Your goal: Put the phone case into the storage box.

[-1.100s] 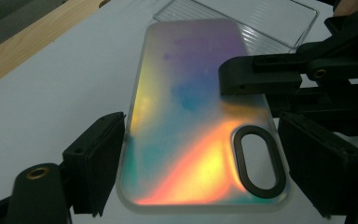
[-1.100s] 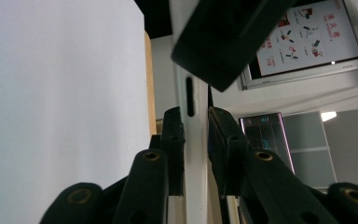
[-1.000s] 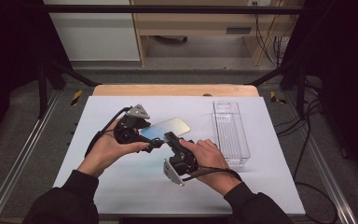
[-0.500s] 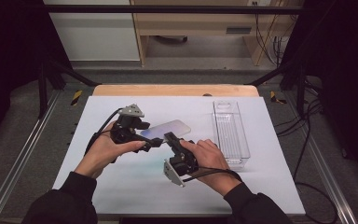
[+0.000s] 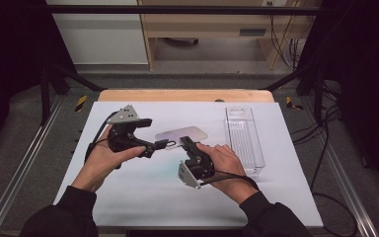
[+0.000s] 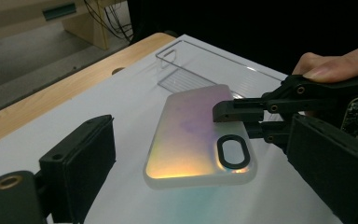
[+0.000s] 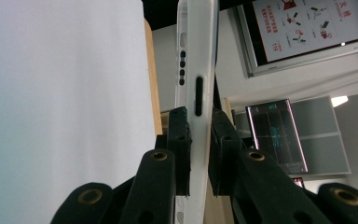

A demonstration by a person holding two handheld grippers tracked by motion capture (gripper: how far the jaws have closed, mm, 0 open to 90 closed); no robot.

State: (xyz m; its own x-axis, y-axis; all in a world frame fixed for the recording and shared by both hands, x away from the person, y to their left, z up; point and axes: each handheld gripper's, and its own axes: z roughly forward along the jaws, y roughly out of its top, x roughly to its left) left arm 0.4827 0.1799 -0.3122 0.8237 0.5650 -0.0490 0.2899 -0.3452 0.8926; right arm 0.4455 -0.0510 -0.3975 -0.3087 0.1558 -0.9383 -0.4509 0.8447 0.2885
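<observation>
High view first: the left gripper hangs with its jaws spread apart, just beside the iridescent phone case. The right gripper pinches the case's edge above the white table; a clear tray lies further right.

In the right gripper view the phone case runs off the top and bottom edges, so its full length isn't visible. The wall poster is cut off too, its print too tiny to read.
</observation>
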